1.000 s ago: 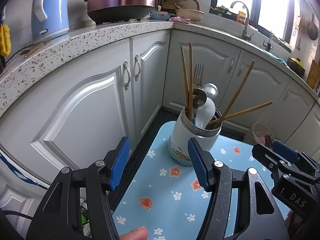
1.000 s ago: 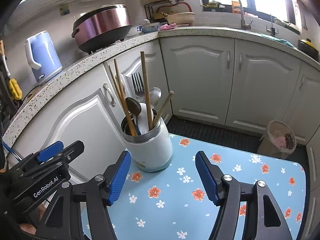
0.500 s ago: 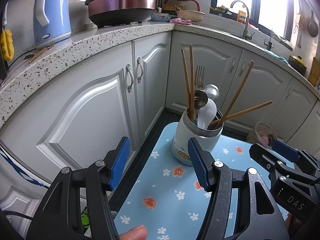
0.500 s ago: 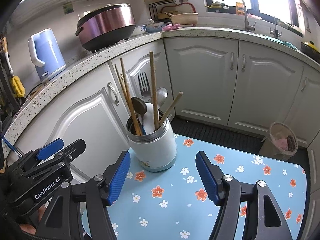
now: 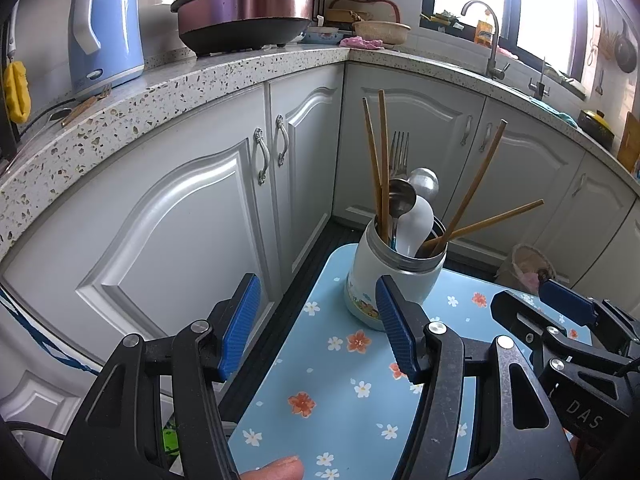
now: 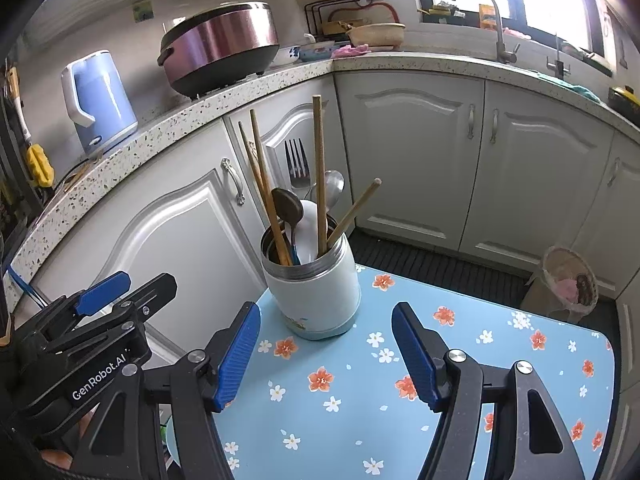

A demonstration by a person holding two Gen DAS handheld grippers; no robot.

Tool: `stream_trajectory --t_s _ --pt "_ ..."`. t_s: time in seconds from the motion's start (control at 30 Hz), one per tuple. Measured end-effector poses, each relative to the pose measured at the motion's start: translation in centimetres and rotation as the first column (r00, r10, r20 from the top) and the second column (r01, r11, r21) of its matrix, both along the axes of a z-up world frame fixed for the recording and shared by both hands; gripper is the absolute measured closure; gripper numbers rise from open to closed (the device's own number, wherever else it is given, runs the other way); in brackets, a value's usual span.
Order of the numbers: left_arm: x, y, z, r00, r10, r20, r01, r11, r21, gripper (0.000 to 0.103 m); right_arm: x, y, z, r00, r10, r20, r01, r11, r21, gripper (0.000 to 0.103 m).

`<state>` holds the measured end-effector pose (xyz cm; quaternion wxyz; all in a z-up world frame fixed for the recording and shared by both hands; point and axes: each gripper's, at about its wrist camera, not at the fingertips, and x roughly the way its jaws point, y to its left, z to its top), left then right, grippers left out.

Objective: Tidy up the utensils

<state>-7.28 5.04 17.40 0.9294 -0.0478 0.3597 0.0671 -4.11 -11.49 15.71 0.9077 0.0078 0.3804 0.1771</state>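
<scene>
A white utensil holder (image 5: 394, 280) (image 6: 312, 292) stands at the far left of the blue floral table (image 5: 340, 400) (image 6: 480, 360). It holds several wooden chopsticks (image 5: 383, 160) (image 6: 319, 168), a fork (image 5: 399, 152) (image 6: 296, 164), metal spoons (image 5: 422, 182) (image 6: 287, 205) and a white spoon (image 5: 416, 226). My left gripper (image 5: 317, 280) is open and empty, just short of the holder and a little to its left. My right gripper (image 6: 326, 309) is open and empty too, facing the holder. Each gripper shows at the edge of the other's view (image 5: 560, 308) (image 6: 104, 292).
White cabinet doors (image 5: 180, 220) and a speckled counter (image 6: 160, 128) curve behind the table. On the counter are a blue kettle (image 5: 106, 28) and a cooker (image 6: 220, 46). A small bin (image 6: 568, 284) stands on the floor at right. A thumb tip (image 5: 276, 470) shows low in the left view.
</scene>
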Motion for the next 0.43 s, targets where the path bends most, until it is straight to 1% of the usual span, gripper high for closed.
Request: stream_trajectory --t_s 0.27,0.43 --pt "0.1 -0.1 -0.3 1.000 0.000 -0.006 0.000 1.000 -0.001 0.043 -0.1 0.1 -0.3 1.000 0.004 -0.007 -0.004 1.000 -0.001 0.037" --pt "0.0 -0.3 -0.6 1.000 -0.013 0.014 0.013 1.000 -0.005 0.043 -0.2 -1.0 -0.8 1.000 -0.008 -0.012 0.008 1.000 0.003 0.037"
